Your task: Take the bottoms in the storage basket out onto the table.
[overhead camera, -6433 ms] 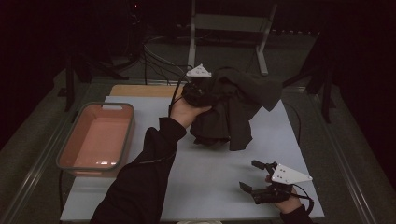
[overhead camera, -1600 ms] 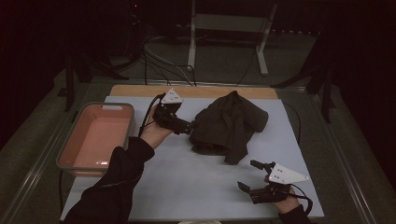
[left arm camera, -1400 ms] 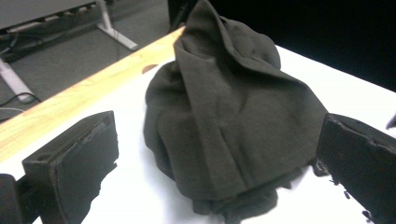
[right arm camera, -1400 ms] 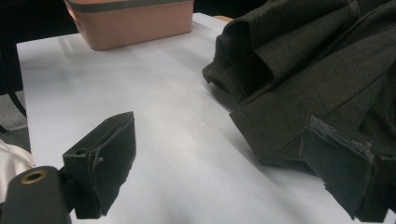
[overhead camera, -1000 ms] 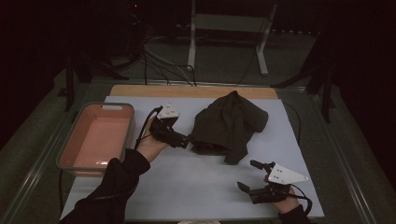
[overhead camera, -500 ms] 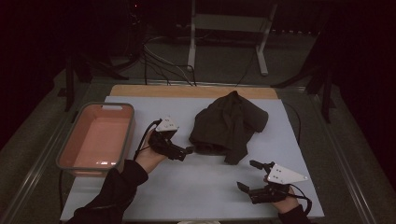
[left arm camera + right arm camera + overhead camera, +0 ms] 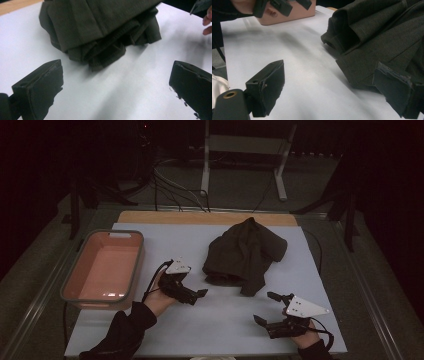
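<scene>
Centrally, a dark crumpled garment (image 7: 246, 254) lies on the white table (image 7: 225, 320), right of middle in the high view. Left of it stands a pink tub (image 7: 102, 270), with bare table between them. The left gripper (image 7: 192, 295), just beside the cloth's lower-left edge, holds its jaws wide with nothing between them; the right gripper (image 7: 265, 312), at the lower right, is likewise spread and empty. Its own view shows stitched folds (image 7: 372, 32) at the upper right, which look like a plain dark heap from above.

Dim, murky views; dark, underexposed surroundings
</scene>
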Motion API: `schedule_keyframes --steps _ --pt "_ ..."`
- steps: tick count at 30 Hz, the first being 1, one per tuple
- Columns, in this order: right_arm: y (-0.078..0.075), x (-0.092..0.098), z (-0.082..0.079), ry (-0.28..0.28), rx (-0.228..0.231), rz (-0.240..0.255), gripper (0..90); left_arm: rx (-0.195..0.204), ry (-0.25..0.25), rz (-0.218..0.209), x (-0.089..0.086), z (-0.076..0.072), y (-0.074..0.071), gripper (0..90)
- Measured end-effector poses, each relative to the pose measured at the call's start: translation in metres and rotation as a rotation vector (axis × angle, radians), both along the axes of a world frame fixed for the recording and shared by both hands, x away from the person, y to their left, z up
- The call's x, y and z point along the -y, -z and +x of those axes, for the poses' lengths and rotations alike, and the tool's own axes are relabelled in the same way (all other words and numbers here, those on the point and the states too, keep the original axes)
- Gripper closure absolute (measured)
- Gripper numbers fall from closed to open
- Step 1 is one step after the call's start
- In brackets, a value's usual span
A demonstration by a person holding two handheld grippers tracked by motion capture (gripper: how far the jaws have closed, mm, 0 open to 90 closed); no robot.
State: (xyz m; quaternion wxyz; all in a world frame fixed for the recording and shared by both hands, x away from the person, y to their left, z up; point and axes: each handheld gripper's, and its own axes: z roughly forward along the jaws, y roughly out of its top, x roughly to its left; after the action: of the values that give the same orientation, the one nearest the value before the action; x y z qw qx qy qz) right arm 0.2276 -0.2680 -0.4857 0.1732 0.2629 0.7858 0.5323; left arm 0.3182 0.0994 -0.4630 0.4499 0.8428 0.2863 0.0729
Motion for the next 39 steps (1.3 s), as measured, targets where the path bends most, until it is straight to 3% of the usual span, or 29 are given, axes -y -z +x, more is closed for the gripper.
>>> schedule_keyframes --steps 5,15,21,25,30,39 --pt "0.000 0.000 0.000 -0.001 -0.001 -0.002 10.5 -0.034 0.015 -0.013 -0.003 -0.006 0.012 0.3" --pt "0.000 -0.001 0.000 -0.002 0.000 -0.005 10.5 -0.051 0.019 -0.003 -0.010 -0.018 0.026 0.3" --pt "0.000 -0.001 -0.001 -0.001 0.002 -0.003 10.5 -0.058 0.054 -0.001 -0.014 -0.028 0.034 0.3" --pt "0.000 -0.001 -0.001 -0.001 0.003 -0.003 10.5 -0.063 0.072 0.015 -0.016 -0.035 0.036 0.3" --pt "0.000 -0.002 -0.001 -0.004 0.004 -0.005 10.5 -0.071 0.090 -0.011 -0.024 -0.040 0.037 0.3" --pt "-0.001 -0.002 -0.001 -0.004 0.004 -0.004 10.5 -0.083 0.132 0.007 -0.037 -0.048 0.040 0.3"
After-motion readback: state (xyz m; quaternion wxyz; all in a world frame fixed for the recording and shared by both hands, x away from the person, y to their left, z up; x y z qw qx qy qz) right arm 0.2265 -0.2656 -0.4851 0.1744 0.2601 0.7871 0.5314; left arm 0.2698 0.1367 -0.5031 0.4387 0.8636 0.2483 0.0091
